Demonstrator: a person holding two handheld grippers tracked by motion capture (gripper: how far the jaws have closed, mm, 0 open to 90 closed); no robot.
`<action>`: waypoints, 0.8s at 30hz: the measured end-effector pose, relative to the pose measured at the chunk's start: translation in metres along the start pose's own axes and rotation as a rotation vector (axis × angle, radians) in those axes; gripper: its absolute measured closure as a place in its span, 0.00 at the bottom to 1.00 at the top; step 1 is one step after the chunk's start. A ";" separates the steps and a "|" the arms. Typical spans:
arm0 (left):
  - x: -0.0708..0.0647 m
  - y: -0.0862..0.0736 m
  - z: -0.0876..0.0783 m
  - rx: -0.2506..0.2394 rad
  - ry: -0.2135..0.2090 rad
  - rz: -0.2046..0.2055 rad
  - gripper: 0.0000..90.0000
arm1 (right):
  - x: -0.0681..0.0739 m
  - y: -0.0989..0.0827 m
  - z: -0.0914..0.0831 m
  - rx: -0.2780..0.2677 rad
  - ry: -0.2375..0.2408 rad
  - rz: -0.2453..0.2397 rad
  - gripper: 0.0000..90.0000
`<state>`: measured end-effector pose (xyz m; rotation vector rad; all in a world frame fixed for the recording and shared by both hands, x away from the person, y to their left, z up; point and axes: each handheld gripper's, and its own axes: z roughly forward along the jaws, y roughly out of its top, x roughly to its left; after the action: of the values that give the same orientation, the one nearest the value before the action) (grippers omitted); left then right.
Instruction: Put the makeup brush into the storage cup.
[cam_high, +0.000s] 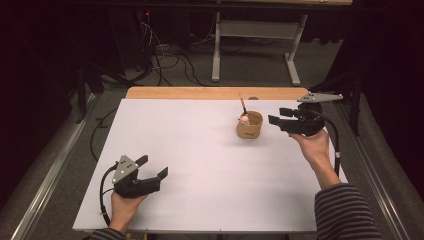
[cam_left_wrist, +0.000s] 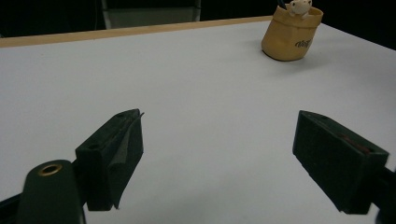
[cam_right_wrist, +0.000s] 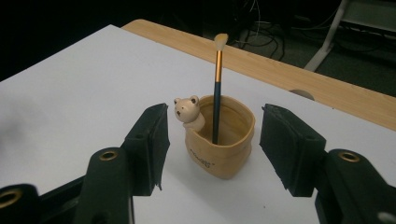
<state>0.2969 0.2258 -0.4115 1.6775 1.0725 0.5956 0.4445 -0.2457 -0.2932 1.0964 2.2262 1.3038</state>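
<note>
At the near left part of the white table (cam_high: 200, 170), the left gripper (cam_high: 152, 166) is in the person's left hand (cam_high: 122, 207), low over the surface, and it points to the right and a little away. In the left gripper view its two black jaws stand wide apart, with only bare table between them, so it holds nothing. Further to the right, in the far right part of the table and near the wooden edge (cam_high: 210, 93), stands the tan cup (cam_high: 249, 126). A small bear figure (cam_right_wrist: 188, 111) sits at its rim, and a brush (cam_right_wrist: 217, 84) stands upright inside it, with the bristles at the top. Just to the right of the cup is the right gripper (cam_high: 274, 115), held by the right hand (cam_high: 315, 147), and it points to the left, toward the cup. In the right gripper view its jaws are about half open. The cup shows between them, but the pads are clearly apart from its walls and do not touch it.
</note>
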 end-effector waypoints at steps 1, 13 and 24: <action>0.000 0.000 0.000 0.000 0.000 0.000 0.19 | 0.000 0.000 0.000 0.000 0.000 0.000 0.49; 0.000 0.000 0.000 0.001 0.000 0.001 0.19 | 0.002 -0.008 -0.009 -0.004 0.005 -0.010 0.49; -0.001 0.000 0.000 -0.002 -0.001 0.003 0.19 | 0.007 -0.010 -0.014 -0.012 0.018 -0.022 0.49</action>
<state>0.2965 0.2252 -0.4115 1.6782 1.0688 0.5977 0.4270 -0.2515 -0.2933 1.0577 2.2333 1.3216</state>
